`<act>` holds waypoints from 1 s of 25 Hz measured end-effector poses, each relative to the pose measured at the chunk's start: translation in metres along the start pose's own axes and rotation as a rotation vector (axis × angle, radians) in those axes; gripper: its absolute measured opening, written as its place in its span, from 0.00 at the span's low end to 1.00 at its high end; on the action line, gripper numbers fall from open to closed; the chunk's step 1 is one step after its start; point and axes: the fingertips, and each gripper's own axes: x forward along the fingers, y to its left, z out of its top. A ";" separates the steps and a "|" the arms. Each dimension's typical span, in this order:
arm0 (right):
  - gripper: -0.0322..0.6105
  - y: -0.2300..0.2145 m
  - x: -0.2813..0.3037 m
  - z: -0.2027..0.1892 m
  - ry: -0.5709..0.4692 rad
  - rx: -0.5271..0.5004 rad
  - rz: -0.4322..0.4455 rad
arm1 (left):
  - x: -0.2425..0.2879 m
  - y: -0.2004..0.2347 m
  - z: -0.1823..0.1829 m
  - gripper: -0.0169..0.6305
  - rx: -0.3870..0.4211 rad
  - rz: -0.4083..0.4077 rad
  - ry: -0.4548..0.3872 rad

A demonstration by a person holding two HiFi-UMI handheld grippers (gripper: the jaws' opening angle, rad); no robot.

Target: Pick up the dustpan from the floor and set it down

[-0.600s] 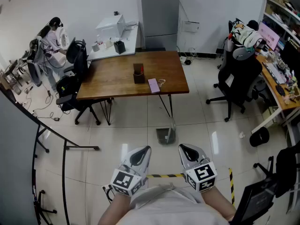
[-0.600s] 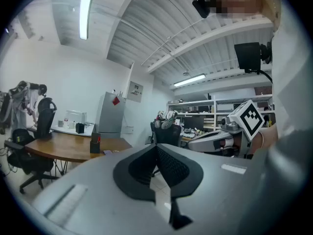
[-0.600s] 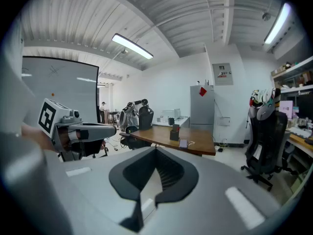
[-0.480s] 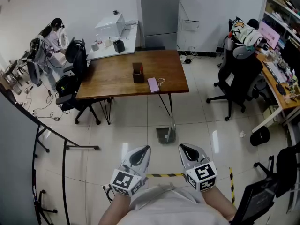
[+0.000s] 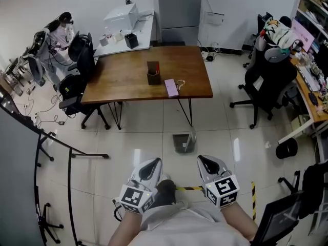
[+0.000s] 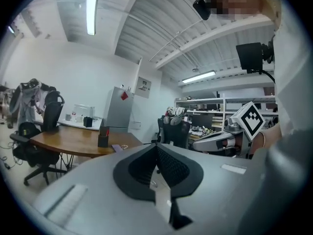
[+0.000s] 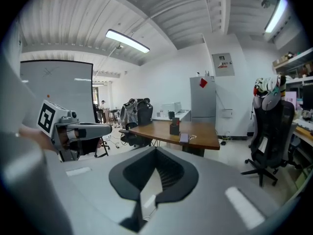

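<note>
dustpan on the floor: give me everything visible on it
The dustpan is small and grey, plastic by the look: a squarish pan with a paler handle rising at its right edge. It sits on the pale tiled floor, just off the wooden table, by its near right leg. Only the floor touches it; the left gripper and right gripper, both shut and empty, are apart from it. Neither gripper view shows it.

From here, my left hand-held gripper (image 5: 151,164) and right hand-held gripper (image 5: 207,162) are smooth light-grey shells. Each has a dark pointed hollow lined with black ribbed pads (image 6: 171,168). Just above my pale grey shirt (image 5: 179,220) sit the left cube (image 5: 134,199) and right cube (image 5: 223,187), white with black square markers. A thin black cable (image 5: 116,209) loops left of the shirt.
</note>
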 end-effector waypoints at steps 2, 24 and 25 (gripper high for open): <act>0.05 -0.010 0.021 0.005 0.005 0.013 -0.025 | 0.015 0.021 -0.001 0.05 -0.003 -0.006 0.003; 0.65 -0.114 0.212 -0.077 0.443 0.174 -0.211 | 0.139 0.169 0.009 0.05 -0.061 -0.068 0.119; 0.65 -0.122 0.220 -0.093 0.498 0.185 -0.207 | 0.144 0.173 0.005 0.05 -0.065 -0.064 0.128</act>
